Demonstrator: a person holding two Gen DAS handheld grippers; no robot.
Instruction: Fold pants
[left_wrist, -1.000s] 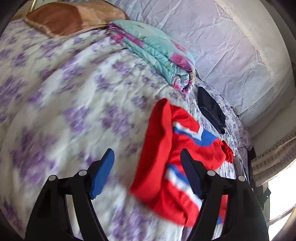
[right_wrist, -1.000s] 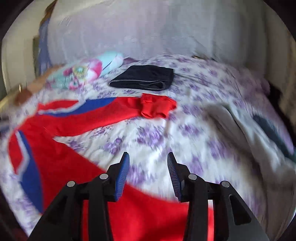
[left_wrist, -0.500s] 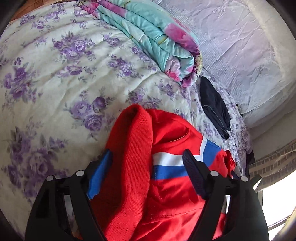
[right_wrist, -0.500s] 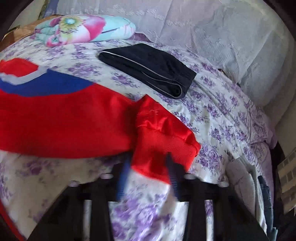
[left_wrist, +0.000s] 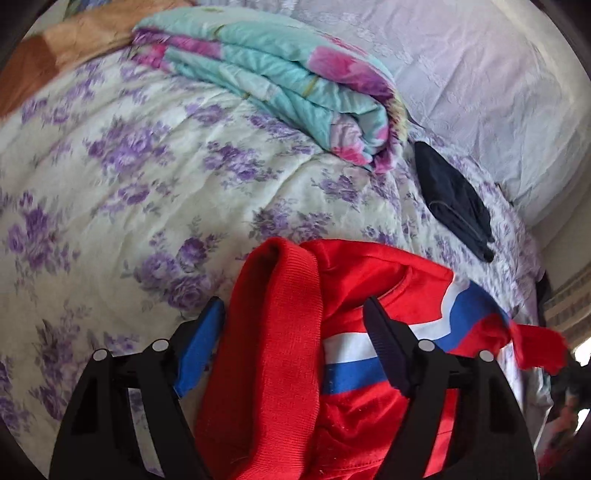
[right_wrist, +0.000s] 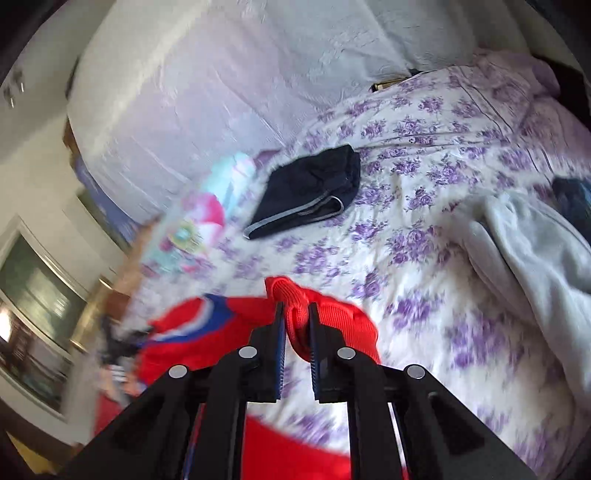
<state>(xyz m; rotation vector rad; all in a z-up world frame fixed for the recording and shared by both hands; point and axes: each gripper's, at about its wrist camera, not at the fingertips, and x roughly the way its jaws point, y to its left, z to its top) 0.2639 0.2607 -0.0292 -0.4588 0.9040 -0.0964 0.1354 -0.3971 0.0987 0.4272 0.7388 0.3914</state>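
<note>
The red pants, with their blue and white stripes, lie on the flower-printed bed close in front of the person, and both tools are at work on them from opposite ends. The right tool is clamped on a ribbed red cuff, its jaws drawn narrow with the knit bunched between them; seen from the left wrist, that cuff end hangs above the bedspread at the far right, which suggests it is being carried over toward the waist to make a lengthwise fold. The left tool is spread wide, its jaws straddling the thick ribbed waistband without pinching it, probably placed there so it can close on the band and anchor that end while the leg comes across. The fabric under it is humped and creased rather than flat, so the fold may need smoothing. A folded dark garment sits farther up the bed, well apart from the pants, likely an item already dealt with. A rolled turquoise floral quilt lies near the pale headboard cover, out of the way, and a pale grey cloth lies to the right.
</note>
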